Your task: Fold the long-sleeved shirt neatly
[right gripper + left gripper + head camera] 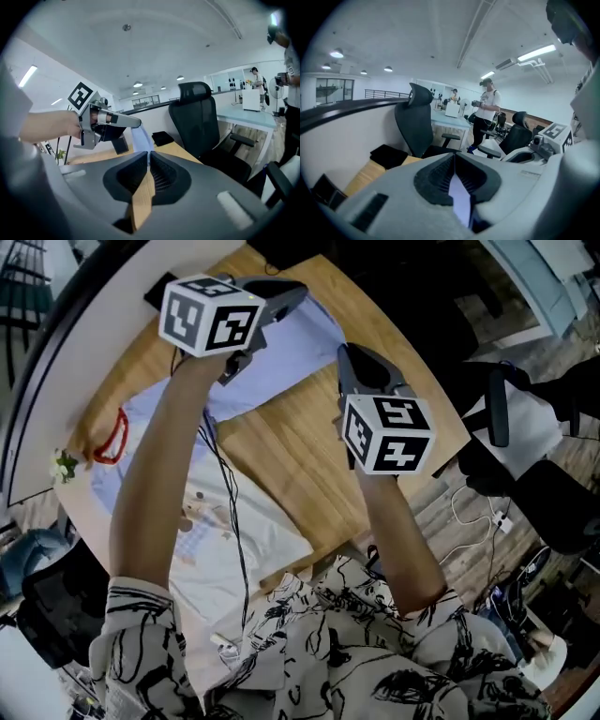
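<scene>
Hanging raised between both grippers, one pale blue edge of the long-sleeved shirt (281, 352) is being held above the wooden table (309, 456), while its printed remainder is lying flat on the near left part of the top. The left gripper (298, 294) (453, 157) is clamping cloth between its jaws. The right gripper (345, 352) (149, 153) is pressing its jaws together on the same edge at the tips. A black cable (225, 484) is trailing across the shirt. A red loop (111, 439) and a plant sprig (66, 465) are lying by the left edge. A black pad (389, 155) is sitting at the far corner, with an office chair (415, 122) standing just beyond. Bare wood is lying open to the right, its edge running close beside the right gripper.
</scene>
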Tool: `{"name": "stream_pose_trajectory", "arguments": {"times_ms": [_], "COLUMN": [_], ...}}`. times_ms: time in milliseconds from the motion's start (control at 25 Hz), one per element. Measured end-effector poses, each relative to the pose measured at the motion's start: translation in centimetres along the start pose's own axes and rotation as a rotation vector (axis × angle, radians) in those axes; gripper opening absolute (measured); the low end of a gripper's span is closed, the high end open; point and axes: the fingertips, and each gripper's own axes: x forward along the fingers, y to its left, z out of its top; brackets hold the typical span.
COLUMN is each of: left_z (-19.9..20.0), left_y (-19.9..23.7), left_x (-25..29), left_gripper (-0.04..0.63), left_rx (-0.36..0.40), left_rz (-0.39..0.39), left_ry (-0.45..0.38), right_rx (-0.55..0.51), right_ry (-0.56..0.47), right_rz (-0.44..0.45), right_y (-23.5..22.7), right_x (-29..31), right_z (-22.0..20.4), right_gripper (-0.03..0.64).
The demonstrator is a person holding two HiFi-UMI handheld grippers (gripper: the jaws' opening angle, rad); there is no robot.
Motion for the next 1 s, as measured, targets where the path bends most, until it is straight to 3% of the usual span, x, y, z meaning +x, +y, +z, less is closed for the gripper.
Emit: {"name": "stream_pose_trajectory", "arguments": {"times_ms": [200,400,680,1000], "left_z": [2.1,1.4,-3.4,-10.2], "left_y": [0.6,1.6,2.9,3.0], "left_x": [-6.3,-15.1,-28.0,-38.6], "left_gripper": [0.015,0.015,0.015,0.015], "left_rx": [0.020,-0.025,-0.069,-0.063], "left_rz": [0.087,0.173,0.286,0.387], "left_ry": [-0.036,-0.095,-0.150,-0.105], "right_rx": [-0.038,-0.078,-0.158,-0.212], "right_ry": [-0.045,-0.075,-0.051,-0.003], "right_rz": [0.124,0.284,0.444,0.541], "right_y": [5.8,14.6,27.6,39.3], "right_x": [-1.1,-2.3,-3.3,-4.0], "right_z": [4.2,6.3,4.6,0.7], "right_gripper": [0.031,0.031,0.031,0.031]}}
